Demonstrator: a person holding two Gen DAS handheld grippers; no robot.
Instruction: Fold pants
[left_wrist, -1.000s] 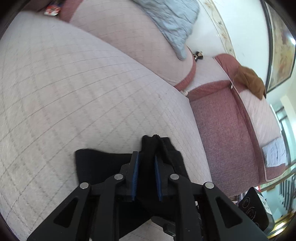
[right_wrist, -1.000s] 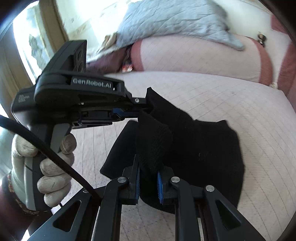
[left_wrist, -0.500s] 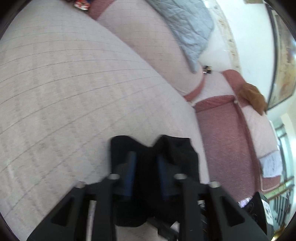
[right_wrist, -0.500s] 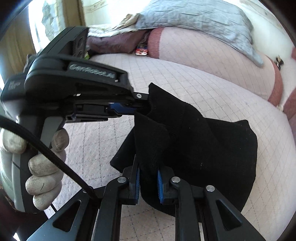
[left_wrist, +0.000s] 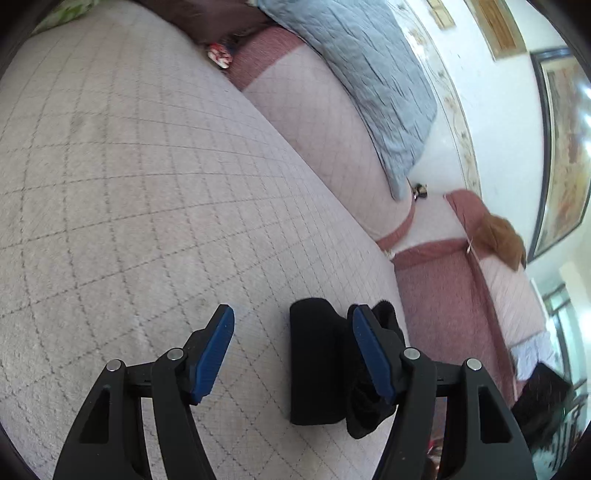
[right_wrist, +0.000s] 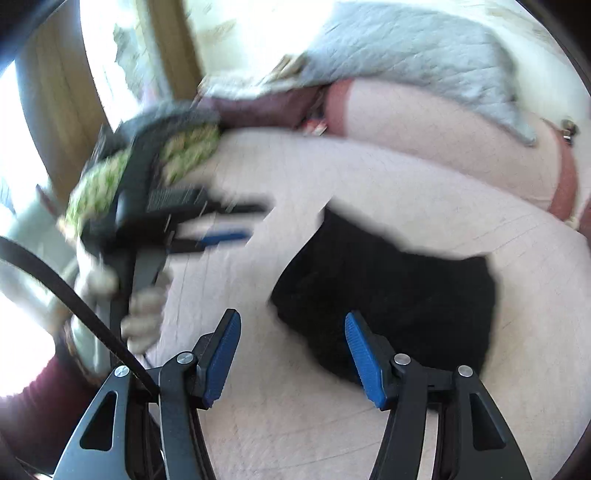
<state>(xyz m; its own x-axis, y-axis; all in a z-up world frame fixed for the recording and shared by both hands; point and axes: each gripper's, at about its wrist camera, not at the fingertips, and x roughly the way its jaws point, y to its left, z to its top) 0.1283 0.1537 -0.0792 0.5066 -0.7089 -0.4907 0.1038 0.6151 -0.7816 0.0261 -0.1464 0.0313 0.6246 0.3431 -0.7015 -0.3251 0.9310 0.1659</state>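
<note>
The black pants (right_wrist: 399, 295) lie folded in a compact bundle on the quilted pink sofa seat (left_wrist: 147, 184). In the left wrist view the pants (left_wrist: 317, 362) lie just ahead, partly behind the right finger. My left gripper (left_wrist: 291, 350) is open and empty above the seat, and it also shows blurred in the right wrist view (right_wrist: 229, 225), left of the pants. My right gripper (right_wrist: 291, 350) is open and empty, with its right finger over the near edge of the pants.
A grey-blue quilted blanket (left_wrist: 373, 85) drapes over the sofa back. A brown cloth (left_wrist: 498, 236) lies on the maroon armrest to the right. A green patterned cushion (right_wrist: 147, 166) sits at the left end. A small red packet (left_wrist: 218, 55) lies in the back crease.
Both grippers have opened and let go of the pants, which dropped onto the seat. Both grippers pulled back, the left one swinging away to the left.
</note>
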